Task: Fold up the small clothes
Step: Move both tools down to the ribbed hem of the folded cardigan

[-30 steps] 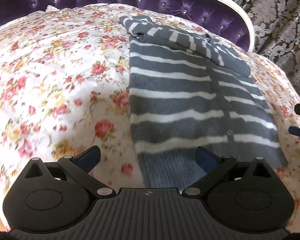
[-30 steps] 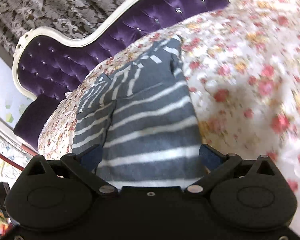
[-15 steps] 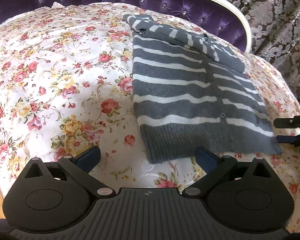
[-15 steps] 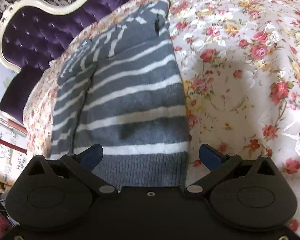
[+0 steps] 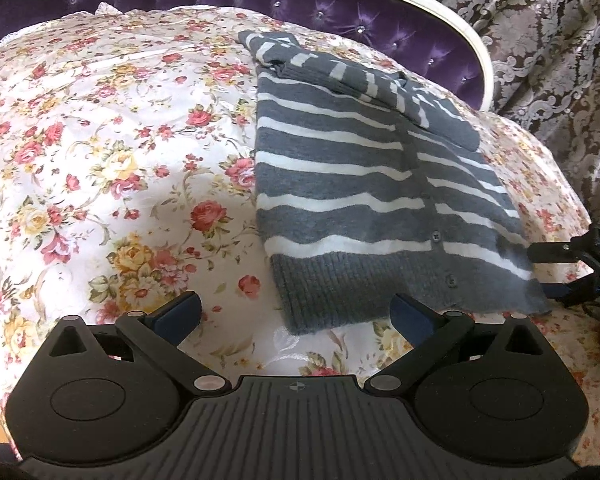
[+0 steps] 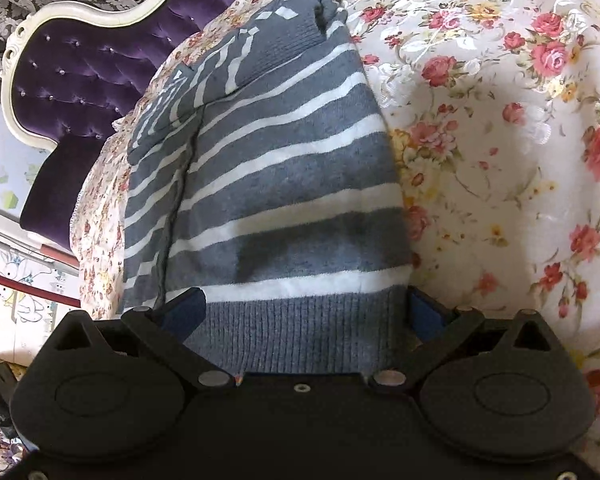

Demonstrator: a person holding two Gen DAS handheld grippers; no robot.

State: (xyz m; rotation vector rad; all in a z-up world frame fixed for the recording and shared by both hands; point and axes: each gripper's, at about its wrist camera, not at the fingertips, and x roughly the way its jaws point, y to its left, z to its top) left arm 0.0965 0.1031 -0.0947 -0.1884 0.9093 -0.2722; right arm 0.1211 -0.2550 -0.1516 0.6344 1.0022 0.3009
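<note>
Both spread wide — the left hand-held gripper (image 5: 296, 314) and right hand-held gripper (image 6: 306, 312) — at the striped cardigan's (image 5: 364, 184) six-o'clock hem on the bed (image 5: 100, 140).

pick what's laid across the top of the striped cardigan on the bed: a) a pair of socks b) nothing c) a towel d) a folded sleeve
d, a striped sleeve lies folded across the upper part of the grey and white cardigan on the floral bedspread.

One striped cardigan (image 5: 364, 184) lies at centre frame. One floral bedspread (image 5: 100, 160) fills the left and middle. One purple headboard (image 5: 340, 12) runs along the top. Two grippers show: left (image 5: 296, 312) at the bottom, right (image 6: 306, 310) likewise.
</note>
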